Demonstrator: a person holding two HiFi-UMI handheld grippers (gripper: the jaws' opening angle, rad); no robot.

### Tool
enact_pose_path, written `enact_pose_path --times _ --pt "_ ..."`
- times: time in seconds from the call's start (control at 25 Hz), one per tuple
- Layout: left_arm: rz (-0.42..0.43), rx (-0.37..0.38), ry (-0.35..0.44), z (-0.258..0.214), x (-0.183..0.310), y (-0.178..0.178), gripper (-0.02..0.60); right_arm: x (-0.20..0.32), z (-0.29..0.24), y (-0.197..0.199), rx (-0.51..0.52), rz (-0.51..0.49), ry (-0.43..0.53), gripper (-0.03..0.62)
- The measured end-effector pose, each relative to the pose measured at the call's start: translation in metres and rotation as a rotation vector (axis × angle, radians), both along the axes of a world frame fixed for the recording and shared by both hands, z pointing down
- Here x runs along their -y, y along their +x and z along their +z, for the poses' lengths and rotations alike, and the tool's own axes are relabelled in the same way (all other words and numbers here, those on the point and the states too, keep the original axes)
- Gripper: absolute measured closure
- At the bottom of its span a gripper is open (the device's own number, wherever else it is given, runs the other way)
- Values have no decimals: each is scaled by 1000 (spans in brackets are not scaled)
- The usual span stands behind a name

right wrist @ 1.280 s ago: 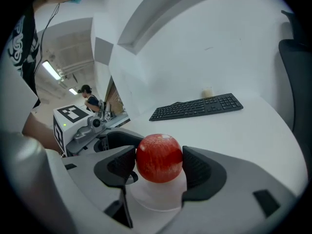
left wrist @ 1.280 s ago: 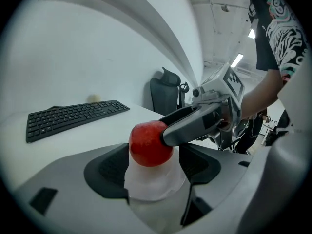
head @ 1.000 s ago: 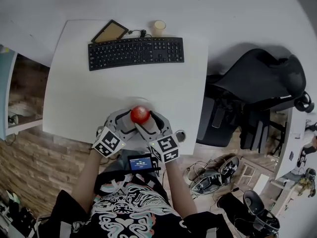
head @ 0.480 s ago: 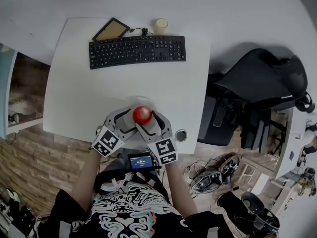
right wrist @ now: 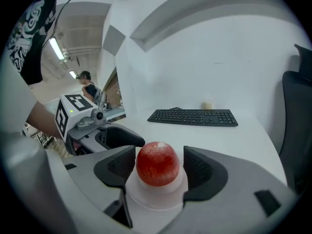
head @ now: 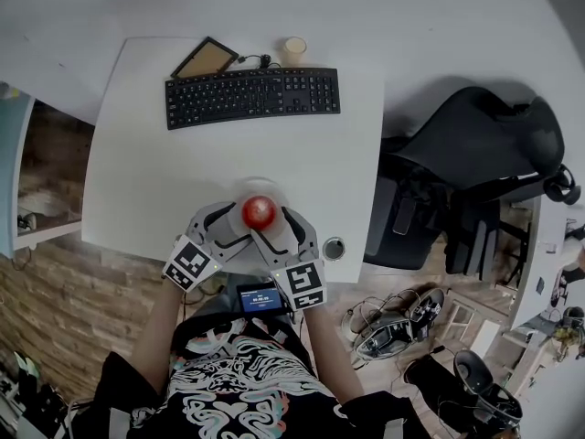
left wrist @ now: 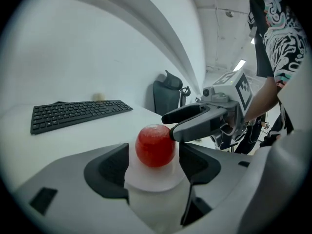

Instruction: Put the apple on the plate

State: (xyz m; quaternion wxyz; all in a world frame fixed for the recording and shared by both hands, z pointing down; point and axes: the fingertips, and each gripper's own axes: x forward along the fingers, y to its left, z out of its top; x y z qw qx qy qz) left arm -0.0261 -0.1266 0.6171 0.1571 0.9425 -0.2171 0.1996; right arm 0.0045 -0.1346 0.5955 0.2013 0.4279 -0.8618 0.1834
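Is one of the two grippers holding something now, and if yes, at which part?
Nothing seems to be held. The apple rests on the plate. The jaws of the left gripper and the right gripper stand apart on either side of it, with gaps showing.

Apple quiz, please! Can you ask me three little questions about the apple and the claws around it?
1. True or false: the apple sits on the plate.
2. What stands behind the keyboard? A: a cup. B: a banana. C: a shoe.
3. Fill in: the right claw has its jaws ___ (apart or together).

Key: 1 true. 2 A. 3 apart.
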Motion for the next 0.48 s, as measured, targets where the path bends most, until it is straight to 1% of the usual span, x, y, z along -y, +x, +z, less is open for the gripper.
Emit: enact_pose_path --times 0.12,0.24,0.32,0.4,0.48 --pt "-27 -40 36 -11 -1 -5 268 -3 -6 3 28 19 16 292" --pt "-75 -73 38 -16 -1 -11 268 -5 -6 8 7 28 23 292" --pt "-106 -125 45 -27 1 -15 269 -7 -8 13 4 46 29 292" --pt "-132 -183 82 -43 4 -20 270 -8 -12 18 7 70 33 293" --pt "-169 -214 113 -56 6 -27 282 -9 -17 24 3 86 39 293"
